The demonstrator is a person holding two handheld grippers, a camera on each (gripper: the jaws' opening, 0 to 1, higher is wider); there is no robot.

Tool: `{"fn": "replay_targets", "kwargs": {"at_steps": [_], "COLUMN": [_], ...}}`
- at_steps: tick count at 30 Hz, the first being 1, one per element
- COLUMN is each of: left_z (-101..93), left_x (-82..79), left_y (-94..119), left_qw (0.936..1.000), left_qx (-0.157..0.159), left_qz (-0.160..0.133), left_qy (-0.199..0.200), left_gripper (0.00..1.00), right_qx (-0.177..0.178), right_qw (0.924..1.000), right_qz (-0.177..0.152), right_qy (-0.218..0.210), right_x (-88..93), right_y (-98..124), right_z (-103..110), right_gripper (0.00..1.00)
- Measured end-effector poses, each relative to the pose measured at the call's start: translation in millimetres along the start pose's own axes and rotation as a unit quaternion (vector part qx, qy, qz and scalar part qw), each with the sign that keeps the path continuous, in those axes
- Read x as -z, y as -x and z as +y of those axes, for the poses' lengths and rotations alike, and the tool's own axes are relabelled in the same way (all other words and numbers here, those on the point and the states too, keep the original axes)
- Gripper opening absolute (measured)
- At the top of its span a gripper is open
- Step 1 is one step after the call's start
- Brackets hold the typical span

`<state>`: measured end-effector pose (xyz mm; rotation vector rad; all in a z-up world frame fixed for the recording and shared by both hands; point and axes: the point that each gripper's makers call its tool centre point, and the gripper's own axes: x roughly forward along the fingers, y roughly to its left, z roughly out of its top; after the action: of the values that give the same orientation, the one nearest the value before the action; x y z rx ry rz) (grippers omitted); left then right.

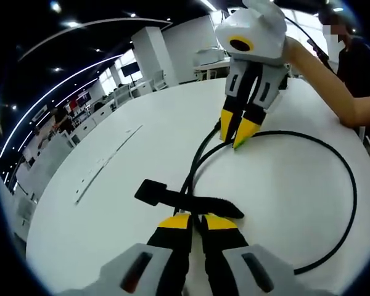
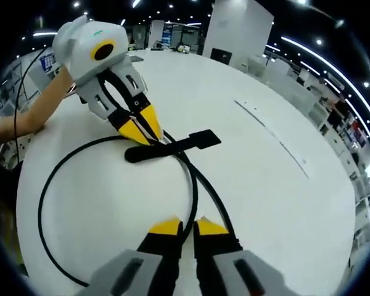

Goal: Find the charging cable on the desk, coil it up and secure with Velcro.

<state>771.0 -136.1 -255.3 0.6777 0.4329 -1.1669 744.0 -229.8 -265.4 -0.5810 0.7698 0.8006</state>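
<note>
A black charging cable [image 1: 348, 185] lies in one wide loop on the white table [image 1: 142, 111]. Its two runs cross near a black Velcro strap [image 1: 172, 197] fixed around it. My left gripper [image 1: 196, 221] is shut on the cable right at the strap. Across the loop, my right gripper [image 1: 237, 137] pinches the cable with its yellow tips together. In the right gripper view the cable [image 2: 46, 185] runs up between my right gripper [image 2: 189, 227], and the left gripper [image 2: 143, 131] sits at one end of the strap [image 2: 179, 145].
A person's forearm [image 1: 324, 77] reaches in over the table's far edge; the arm [image 2: 31, 120] also holds the left gripper. A thin pale strip [image 1: 105, 163] lies across the table top [image 2: 283, 154]. Office desks and pillars stand beyond the table.
</note>
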Motion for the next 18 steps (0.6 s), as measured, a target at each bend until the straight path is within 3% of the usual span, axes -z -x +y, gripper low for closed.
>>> {"fn": "replay_targets", "kwargs": {"at_steps": [4, 13, 18], "left_z": [0.3, -1.0, -0.9], "left_x": [0.0, 0.5, 0.5], "left_y": [0, 0, 0], "left_qw": [1.0000, 1.0000, 1.0000], "left_qx": [0.000, -0.001, 0.000], "left_qz": [0.000, -0.001, -0.003], "left_qy": [0.003, 0.005, 0.006], "left_gripper": [0.08, 0.08, 0.08], "right_qx": [0.008, 0.012, 0.024], "right_qw": [0.9998, 0.9997, 0.9994], "right_qz": [0.004, 0.001, -0.016], "right_qy": [-0.019, -0.020, -0.018], "right_x": [-0.5, -3.5, -12.6], "right_y": [0, 3, 7], "right_z": [-2, -2, -4], "right_gripper": [0.09, 0.08, 0.08]}}
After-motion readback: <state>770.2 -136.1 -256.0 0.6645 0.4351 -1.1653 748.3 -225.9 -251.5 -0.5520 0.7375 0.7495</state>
